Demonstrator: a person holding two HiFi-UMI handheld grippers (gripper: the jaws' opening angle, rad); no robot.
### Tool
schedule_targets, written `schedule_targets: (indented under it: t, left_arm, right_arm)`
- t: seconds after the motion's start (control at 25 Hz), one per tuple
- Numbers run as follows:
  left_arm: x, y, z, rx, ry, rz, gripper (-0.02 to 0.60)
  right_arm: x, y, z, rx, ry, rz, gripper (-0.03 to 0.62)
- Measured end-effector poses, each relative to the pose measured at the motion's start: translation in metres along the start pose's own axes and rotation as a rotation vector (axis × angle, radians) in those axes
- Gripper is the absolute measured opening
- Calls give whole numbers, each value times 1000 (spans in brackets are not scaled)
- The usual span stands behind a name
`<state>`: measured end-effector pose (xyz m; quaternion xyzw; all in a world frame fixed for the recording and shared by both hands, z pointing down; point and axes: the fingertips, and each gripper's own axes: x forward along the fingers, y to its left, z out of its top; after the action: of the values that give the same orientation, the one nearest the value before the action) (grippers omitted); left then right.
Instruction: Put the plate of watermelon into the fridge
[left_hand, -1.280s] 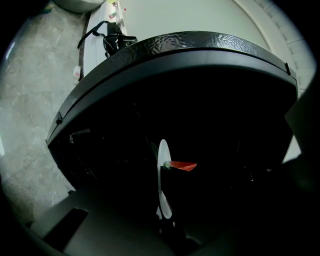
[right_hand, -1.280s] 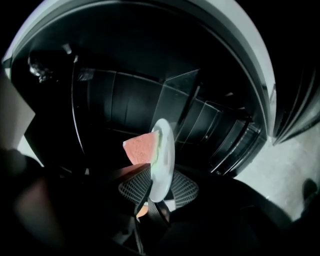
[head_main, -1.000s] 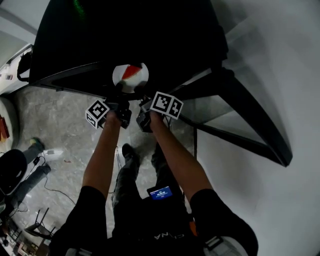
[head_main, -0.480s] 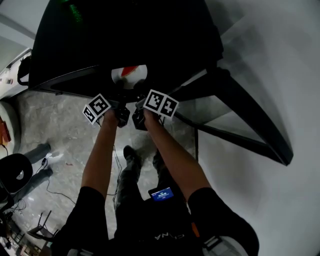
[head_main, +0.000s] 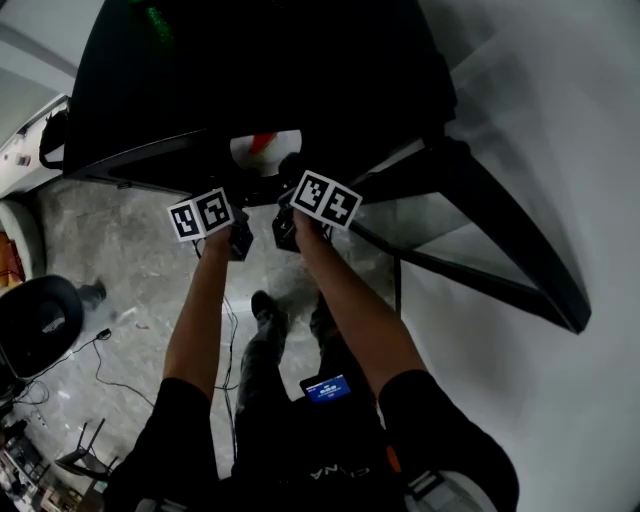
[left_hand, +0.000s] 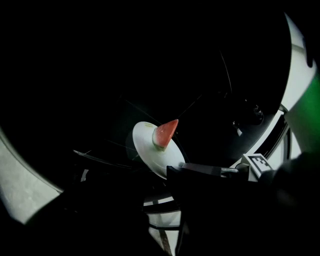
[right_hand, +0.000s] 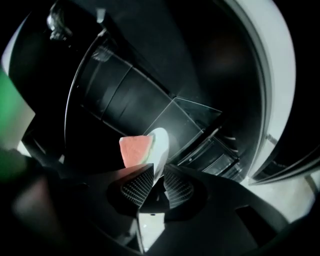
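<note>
A white plate (head_main: 262, 150) carrying a red wedge of watermelon (head_main: 263, 141) hangs just inside the dark fridge opening. My right gripper (head_main: 287, 190) reaches to its near right rim. In the right gripper view the plate's (right_hand: 161, 145) rim runs down between the two ribbed pads (right_hand: 137, 187), and the jaws are closing on it, with the watermelon (right_hand: 135, 149) just beyond. My left gripper (head_main: 240, 225) sits back from the plate, its jaws opening with nothing between them. The left gripper view shows the plate (left_hand: 150, 150) and wedge (left_hand: 165, 132) ahead, clear of the left jaws.
The fridge interior is black, with a glass shelf (right_hand: 170, 115) behind the plate. The open fridge door (head_main: 480, 250) with its shelves stands at the right. Below are the person's legs, a marble floor with cables (head_main: 110, 340) and a black chair (head_main: 35, 320).
The left gripper has come off the plate and drawn back toward the person, its cube turning. The right gripper has closed in on the plate's rim. The plate sits slightly deeper in the fridge.
</note>
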<state>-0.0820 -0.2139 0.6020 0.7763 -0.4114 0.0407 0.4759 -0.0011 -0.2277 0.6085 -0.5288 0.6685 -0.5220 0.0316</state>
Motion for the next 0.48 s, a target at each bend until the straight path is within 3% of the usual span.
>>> schedule_targets:
  t: [0.12,0.48]
  left_arm:
    - [-1,2,1,69,-6,41,103]
    - [-5,3,0,171,-10,118,115]
  right_arm:
    - [1,4,-2,-97,16,-19,66]
    - [-2,5,2,-453,40,-164,114]
